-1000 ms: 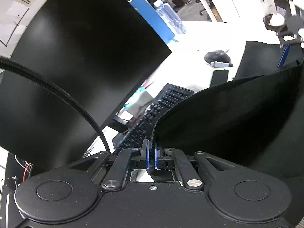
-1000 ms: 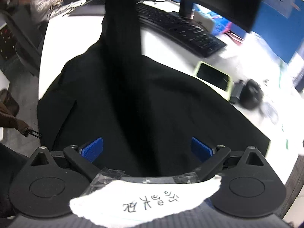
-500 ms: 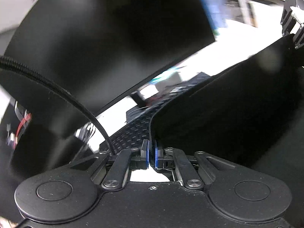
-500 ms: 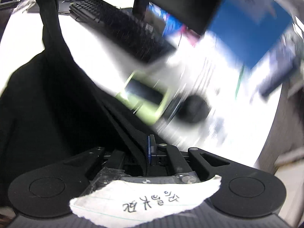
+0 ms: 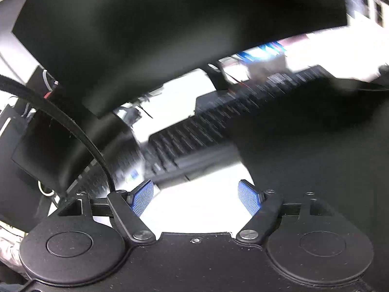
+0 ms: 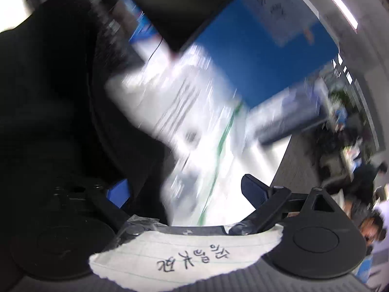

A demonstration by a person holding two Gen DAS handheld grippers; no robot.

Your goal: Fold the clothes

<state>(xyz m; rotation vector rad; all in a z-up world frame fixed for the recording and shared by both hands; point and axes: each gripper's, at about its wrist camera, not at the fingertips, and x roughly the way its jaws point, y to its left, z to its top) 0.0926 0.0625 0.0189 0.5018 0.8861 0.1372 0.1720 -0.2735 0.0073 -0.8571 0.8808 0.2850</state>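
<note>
- On the white desk, left wrist view: left gripper was released, blue pads spread wide, only bare desk surface between them.
- Black garment lay on the desk to the right of the left gripper, covering most of the right half of that view; its edge ran just beside the right-hand pad, contact not resolvable.
- Black keyboard sat ahead of the left gripper, motion-blurred, with the garment's far edge over or against its right end.
- Dark monitor filled the top of the left view; a braided black cable arced across the left side down toward the gripper body.
- Right wrist view: right gripper was also released, fingers far apart. Blue left pad partly hidden behind a fold of the garment; right finger clear over the desk.
- The garment took up the left half of the right view, and a strip of it hung down between the fingers near the left pad. Not pinched.
- Rest of the right view was heavily blurred: white desk, a blue panel, a dark monitor edge.
- A paper label with handwritten characters was taped on the right gripper body.
- People showed at the far right, too blurred for detail.
</note>
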